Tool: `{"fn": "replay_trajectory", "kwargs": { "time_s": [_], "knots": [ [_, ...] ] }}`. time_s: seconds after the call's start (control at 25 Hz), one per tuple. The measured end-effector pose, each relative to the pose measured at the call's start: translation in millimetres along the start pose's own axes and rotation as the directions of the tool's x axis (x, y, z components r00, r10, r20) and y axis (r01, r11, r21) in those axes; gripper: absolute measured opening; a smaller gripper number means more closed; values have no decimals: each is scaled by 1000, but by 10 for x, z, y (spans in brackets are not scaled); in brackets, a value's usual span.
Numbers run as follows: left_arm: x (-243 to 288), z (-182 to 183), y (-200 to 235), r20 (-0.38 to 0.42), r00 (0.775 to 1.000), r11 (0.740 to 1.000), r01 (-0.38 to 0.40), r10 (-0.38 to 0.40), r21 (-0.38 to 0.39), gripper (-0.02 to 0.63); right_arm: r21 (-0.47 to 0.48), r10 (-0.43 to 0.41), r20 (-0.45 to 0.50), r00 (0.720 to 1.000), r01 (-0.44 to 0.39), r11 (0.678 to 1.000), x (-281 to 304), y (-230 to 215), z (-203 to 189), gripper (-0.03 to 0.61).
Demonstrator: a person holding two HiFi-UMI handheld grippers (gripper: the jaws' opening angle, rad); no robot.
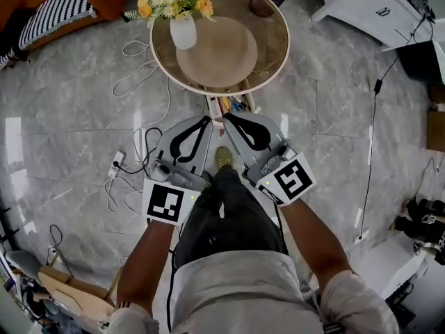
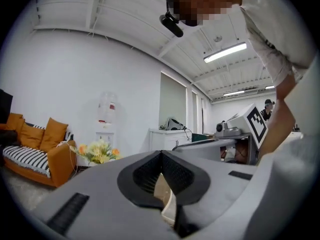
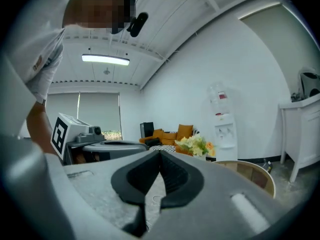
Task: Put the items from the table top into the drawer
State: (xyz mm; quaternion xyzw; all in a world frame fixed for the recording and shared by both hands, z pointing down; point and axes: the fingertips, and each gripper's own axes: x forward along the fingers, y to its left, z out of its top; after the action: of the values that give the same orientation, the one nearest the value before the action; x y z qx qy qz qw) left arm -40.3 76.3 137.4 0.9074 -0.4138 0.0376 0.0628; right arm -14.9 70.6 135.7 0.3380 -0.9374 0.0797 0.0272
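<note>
The job looks nearly done. The round glass bench [image 1: 281,19] carries only 1 vase of flowers [image 1: 183,32]. The drawer [image 1: 210,104] under its near edge stands open with small coloured items [image 1: 233,104] inside, too small to name. Shutting it may be all that's left. The left gripper [image 1: 206,120] and right gripper [image 1: 227,117] hang near the person's waist, both with jaws pressed together on nothing. Around them are a grey marble floor [image 1: 69,117], loose white cables [image 1: 128,162] and an orange sofa [image 1: 55,5].
</note>
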Motion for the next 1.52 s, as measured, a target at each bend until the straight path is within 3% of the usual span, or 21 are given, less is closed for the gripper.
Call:
{"fn": "replay_trajectory", "kwargs": {
  "time_s": [0.2, 0.44, 0.8, 1.52],
  "knots": [
    [-247, 500, -144, 33, 999, 1000, -7, 7, 14, 0, -51, 40, 64, 997, -36, 998, -230, 295, 544, 0],
    [-359, 1005, -335, 77, 996, 998, 41, -44, 39, 0, -104, 63, 122, 991, -51, 993, -386, 426, 1099, 0],
    [-545, 1472, -463, 135, 989, 995, 56, -68, 85, 0, -134, 53, 140, 989, -34, 990, -556, 581, 1444, 0],
    [-568, 1561, -392, 138, 989, 996, 48, -59, 81, 0, -126, 67, 152, 986, -48, 991, -496, 558, 1577, 0]
  ]
}}
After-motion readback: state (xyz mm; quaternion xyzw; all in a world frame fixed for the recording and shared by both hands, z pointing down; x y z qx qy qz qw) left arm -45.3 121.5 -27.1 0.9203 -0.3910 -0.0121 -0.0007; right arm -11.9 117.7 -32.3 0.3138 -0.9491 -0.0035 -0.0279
